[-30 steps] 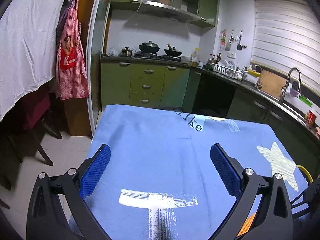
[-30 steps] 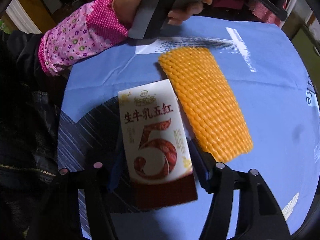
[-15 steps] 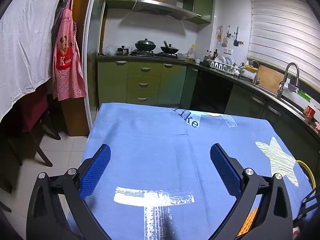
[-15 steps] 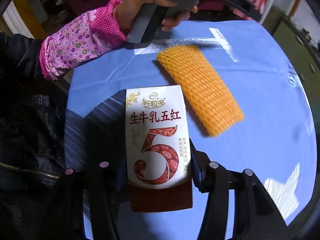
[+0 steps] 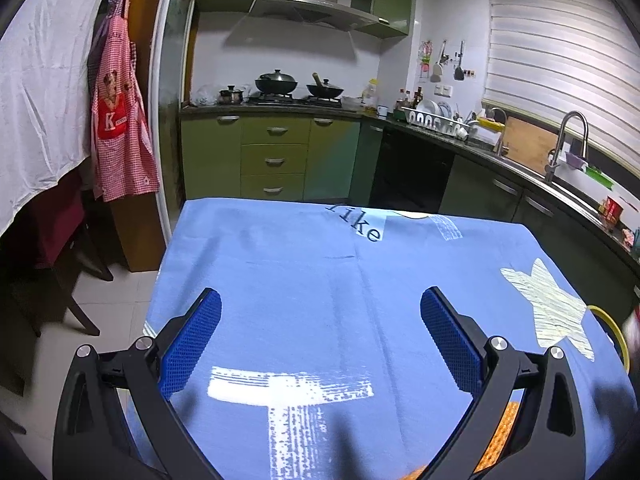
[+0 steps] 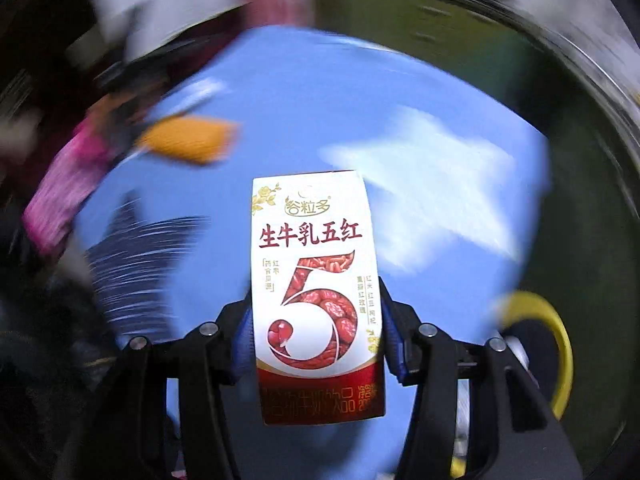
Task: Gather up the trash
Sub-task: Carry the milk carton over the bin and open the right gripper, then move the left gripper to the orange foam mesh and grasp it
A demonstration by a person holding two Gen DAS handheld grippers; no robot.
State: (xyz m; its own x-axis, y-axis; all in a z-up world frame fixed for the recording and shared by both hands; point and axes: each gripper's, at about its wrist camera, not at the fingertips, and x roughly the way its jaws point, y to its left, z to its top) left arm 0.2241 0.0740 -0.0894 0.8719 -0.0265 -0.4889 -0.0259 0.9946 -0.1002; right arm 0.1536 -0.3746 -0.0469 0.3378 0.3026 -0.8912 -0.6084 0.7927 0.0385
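Room: green kitchen cabinets (image 5: 272,152) at the back, a red checked apron (image 5: 120,128) hanging on the left, woks on the hob (image 5: 296,88), a dish rack (image 5: 436,120) and a sink tap (image 5: 568,136) along the right.
Counter: a blue printed cloth (image 5: 312,280) covers it, with a pale star print (image 5: 552,312) on the right side.
Left tongs (image 5: 320,344): blue pads wide apart with only cloth between them, hovering over the near part of the counter.
Orange foam net (image 6: 188,142): lies flat on the cloth at the left in the right wrist view, blurred, with a pink floral sleeve (image 6: 60,192) beside it.
Right tongs (image 6: 318,336): clamped on the lower half of a milk drink carton (image 6: 316,292), a pad pressing each side.
Carton: white and red with a large "5", lifted clear of the cloth and upright in that view.
Yellow-rimmed bin (image 6: 548,348): beyond the counter's right edge, just right of the carton; its inside is dark and blurred.
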